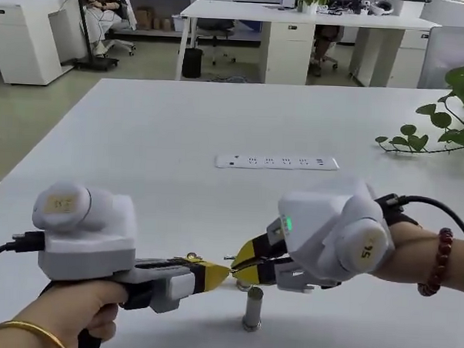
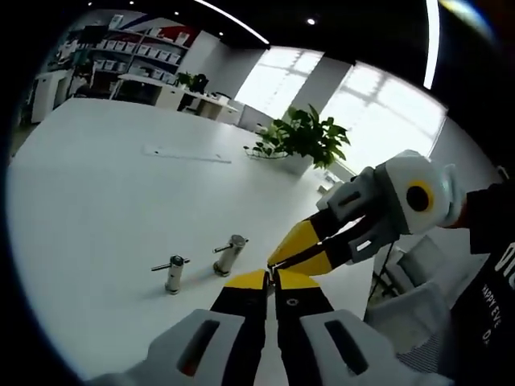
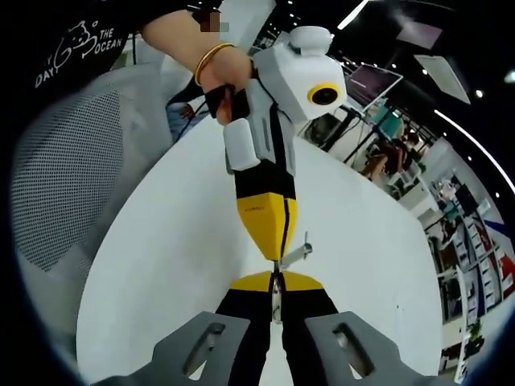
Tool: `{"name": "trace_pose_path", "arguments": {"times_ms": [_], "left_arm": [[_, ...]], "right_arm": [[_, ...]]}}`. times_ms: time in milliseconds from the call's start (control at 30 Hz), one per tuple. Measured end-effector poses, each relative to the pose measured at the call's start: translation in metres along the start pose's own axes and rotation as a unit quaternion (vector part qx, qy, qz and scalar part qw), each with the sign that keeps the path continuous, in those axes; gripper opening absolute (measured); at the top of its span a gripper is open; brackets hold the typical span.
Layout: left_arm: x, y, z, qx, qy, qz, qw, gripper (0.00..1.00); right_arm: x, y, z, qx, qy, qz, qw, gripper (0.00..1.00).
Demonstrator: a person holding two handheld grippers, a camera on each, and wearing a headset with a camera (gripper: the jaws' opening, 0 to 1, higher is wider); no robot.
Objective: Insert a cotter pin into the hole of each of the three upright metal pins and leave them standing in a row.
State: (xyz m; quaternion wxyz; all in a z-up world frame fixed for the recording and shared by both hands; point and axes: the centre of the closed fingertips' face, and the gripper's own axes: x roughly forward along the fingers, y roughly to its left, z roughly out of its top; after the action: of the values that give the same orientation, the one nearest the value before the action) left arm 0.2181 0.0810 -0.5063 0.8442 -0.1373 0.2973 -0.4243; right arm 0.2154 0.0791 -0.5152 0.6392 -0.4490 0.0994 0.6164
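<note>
Presently the grippers meet tip to tip over the table [image 1: 180, 125]. Right gripper [image 3: 276, 279] pinches a cotter pin [image 3: 276, 304]; left gripper [image 2: 272, 278] has its jaws pressed together. A metal pin [image 1: 252, 306] stands upright just below.

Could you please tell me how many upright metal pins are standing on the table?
2. In the left gripper view, one metal pin stands on the white table, the second metal pin just to its right. A third may be hidden from view.
</note>
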Motion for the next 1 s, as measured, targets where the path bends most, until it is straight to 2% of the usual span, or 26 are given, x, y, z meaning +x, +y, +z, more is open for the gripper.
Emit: {"name": "trace_pose_path", "arguments": {"times_ms": [100,233,400,467,533,667,700,733,900,967,1000], "left_arm": [[0.000,0.000,-0.001,0.019,0.002,0.000,0.9998,0.00],[-0.001,0.001,-0.001,0.040,0.004,-0.004,0.9992,0.00],[-0.003,0.003,-0.002,0.069,0.005,-0.004,0.9976,0.00],[-0.004,0.006,-0.003,0.082,0.008,-0.001,0.9966,0.00],[-0.006,0.007,-0.006,0.098,0.010,-0.001,0.9951,0.00],[-0.008,0.014,-0.012,0.119,0.016,0.007,0.9927,0.00],[-0.009,0.015,-0.015,0.123,0.018,0.007,0.9923,0.00],[-0.009,0.015,-0.015,0.127,0.018,0.006,0.9918,0.00],[-0.010,0.012,-0.019,0.145,0.013,-0.005,0.9893,0.00],[-0.010,0.010,-0.019,0.152,0.010,-0.014,0.9883,0.00],[-0.010,0.008,-0.020,0.153,0.010,-0.018,0.9880,0.00]], "right_arm": [[0.001,0.001,-0.001,0.006,0.001,-0.001,1.0000,0.00],[0.000,0.003,-0.001,0.034,-0.003,0.002,0.9994,0.00],[-0.003,0.001,0.000,0.114,-0.026,0.004,0.9931,0.00],[-0.004,0.001,-0.002,0.147,-0.033,0.009,0.9885,0.00],[-0.005,0.000,-0.003,0.176,-0.039,0.009,0.9836,0.03],[-0.006,0.003,-0.002,0.242,-0.062,0.019,0.9681,0.05],[-0.007,0.004,-0.002,0.257,-0.066,0.023,0.9640,0.06],[-0.007,0.004,-0.002,0.280,-0.072,0.025,0.9569,0.06],[-0.009,0.008,0.000,0.335,-0.098,0.041,0.9361,0.10],[-0.010,0.009,0.000,0.346,-0.105,0.046,0.9312,0.10],[-0.011,0.011,0.001,0.354,-0.111,0.054,0.9270,0.10]]}}
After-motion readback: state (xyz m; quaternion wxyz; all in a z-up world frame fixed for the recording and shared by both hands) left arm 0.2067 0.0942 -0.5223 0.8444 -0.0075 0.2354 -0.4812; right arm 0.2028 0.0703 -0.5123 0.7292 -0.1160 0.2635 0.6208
